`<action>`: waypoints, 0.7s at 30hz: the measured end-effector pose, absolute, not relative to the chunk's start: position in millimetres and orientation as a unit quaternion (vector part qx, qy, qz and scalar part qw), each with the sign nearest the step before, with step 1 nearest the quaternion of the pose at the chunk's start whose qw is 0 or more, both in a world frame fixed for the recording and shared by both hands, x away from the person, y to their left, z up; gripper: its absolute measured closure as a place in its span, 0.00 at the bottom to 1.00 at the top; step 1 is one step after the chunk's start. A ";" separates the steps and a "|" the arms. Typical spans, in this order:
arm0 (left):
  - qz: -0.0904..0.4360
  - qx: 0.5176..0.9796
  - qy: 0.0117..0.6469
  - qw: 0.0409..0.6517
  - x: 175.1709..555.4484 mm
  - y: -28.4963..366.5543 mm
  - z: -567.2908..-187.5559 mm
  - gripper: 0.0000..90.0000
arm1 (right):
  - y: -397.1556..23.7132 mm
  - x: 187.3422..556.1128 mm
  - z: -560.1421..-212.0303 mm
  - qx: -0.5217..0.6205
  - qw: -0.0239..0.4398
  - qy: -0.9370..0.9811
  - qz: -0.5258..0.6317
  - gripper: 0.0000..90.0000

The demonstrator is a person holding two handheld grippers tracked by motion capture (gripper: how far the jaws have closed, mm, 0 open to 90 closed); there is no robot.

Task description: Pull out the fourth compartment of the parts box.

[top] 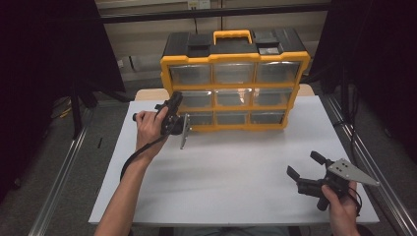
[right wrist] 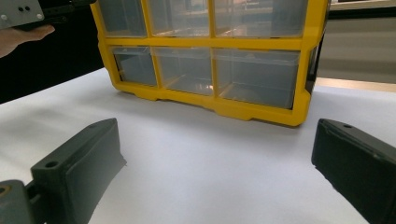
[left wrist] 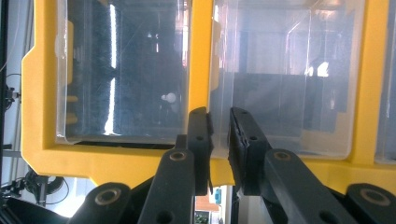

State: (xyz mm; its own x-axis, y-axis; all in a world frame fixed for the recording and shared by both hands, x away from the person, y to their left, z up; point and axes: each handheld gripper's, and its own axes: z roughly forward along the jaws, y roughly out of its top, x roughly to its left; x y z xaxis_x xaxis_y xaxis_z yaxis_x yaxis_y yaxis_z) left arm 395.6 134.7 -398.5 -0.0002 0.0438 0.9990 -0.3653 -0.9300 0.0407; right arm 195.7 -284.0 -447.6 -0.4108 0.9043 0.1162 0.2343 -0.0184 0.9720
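Note:
A yellow and black drawer organizer (top: pixel 235 86) with several clear drawers stands at the back of the white table (top: pixel 231 167). My left gripper (top: pixel 175 100) is held up against its left column, at the middle row. In the left gripper view the jaws (left wrist: pixel 219 115) stand almost together, only a thin slit between them, right in front of a yellow divider (left wrist: pixel 201 56) between two clear drawers; I see nothing held. My right gripper (top: pixel 301 163) hovers low over the table's front right, open wide (right wrist: pixel 217 135), facing the organizer (right wrist: pixel 210 43) from a distance.
The organizer has a yellow carry handle (top: pixel 232 35) on its black top. A metal rail (top: pixel 364 162) runs along the table's right side and another (top: pixel 64 167) along its left. In the right gripper view, the other hand (right wrist: pixel 21 35) shows at the upper left.

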 end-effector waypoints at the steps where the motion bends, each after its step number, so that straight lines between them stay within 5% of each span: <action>1: 0.698 0.692 -0.116 0.147 395.6 134.7 -398.5 0.88 | -284.0 195.7 -447.6 0.451 0.303 0.632 0.553 0.02; 21: 0.703 0.685 -0.120 0.148 387.5 136.0 -399.0 0.88 | -284.3 195.3 -447.3 0.451 0.302 0.631 0.554 0.01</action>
